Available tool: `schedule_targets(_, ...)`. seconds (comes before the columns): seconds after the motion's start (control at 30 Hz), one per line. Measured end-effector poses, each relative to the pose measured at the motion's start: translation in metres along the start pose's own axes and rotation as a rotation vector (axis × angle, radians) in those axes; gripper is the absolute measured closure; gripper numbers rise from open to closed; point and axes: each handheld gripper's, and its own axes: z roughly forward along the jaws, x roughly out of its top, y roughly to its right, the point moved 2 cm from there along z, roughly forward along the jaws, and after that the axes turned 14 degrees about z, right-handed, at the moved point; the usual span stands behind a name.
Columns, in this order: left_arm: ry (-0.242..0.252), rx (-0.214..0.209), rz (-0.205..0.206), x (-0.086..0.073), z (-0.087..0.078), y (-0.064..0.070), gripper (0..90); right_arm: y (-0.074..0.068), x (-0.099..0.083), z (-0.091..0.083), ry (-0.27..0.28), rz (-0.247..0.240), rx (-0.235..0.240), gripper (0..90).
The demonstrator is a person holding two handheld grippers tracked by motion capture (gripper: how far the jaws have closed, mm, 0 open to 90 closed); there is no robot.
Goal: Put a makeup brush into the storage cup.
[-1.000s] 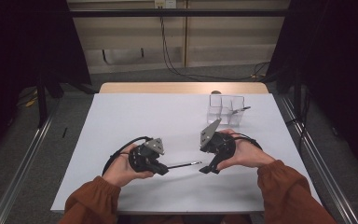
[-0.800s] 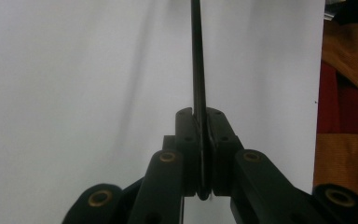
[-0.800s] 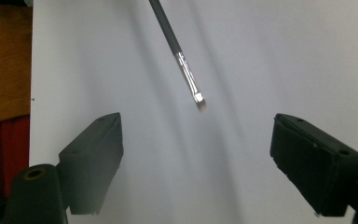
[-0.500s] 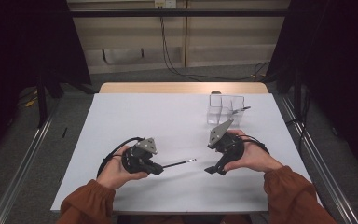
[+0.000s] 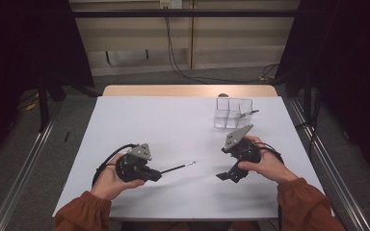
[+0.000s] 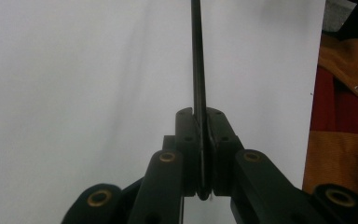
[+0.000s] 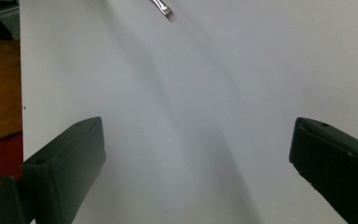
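a: what's my left hand-held gripper (image 5: 156,174) doing?

b: i've got it clamped on a thin black rod (image 5: 178,168), held low over the white desk (image 5: 173,125) and pointing toward the right one.

a: and the right hand-held gripper (image 5: 224,177)?

b: jaws wide apart, holding nothing, near the rod's tip. a clear container (image 5: 233,113) sits well apart, at the far right.

Two grippers, left (image 5: 155,174) and right (image 5: 227,176), one thin brush (image 5: 177,168), one clear compartmented container (image 5: 233,113) near the table's (image 5: 164,120) far right corner.
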Motion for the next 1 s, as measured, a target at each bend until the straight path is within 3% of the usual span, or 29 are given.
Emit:
schedule_targets(0.1,0.019,0.006,-0.01,-0.002,0.001,0.001,85.1,0.001,-0.006,0.0,0.014,0.009,0.037,2.8)
schedule_targets(0.23,0.033,0.017,-0.01,-0.003,0.001,0.0,85.1,0.002,-0.012,0.002,0.033,0.032,0.013,4.3)
schedule_targets(0.37,0.071,0.015,-0.041,-0.005,0.001,-0.001,85.0,0.001,-0.017,0.004,0.075,0.044,-0.024,5.8)
schedule_targets(0.4,0.061,0.011,-0.029,-0.005,0.001,-0.002,85.0,0.0,-0.018,0.004,0.075,0.044,-0.02,5.7)
schedule_targets(0.63,0.109,0.015,-0.044,-0.006,0.002,-0.001,85.0,-0.004,-0.022,0.003,0.118,0.062,-0.001,4.6)
schedule_targets(1.0,0.147,0.051,-0.056,-0.008,0.002,-0.001,85.0,-0.008,-0.025,0.005,0.185,0.074,-0.01,4.3)
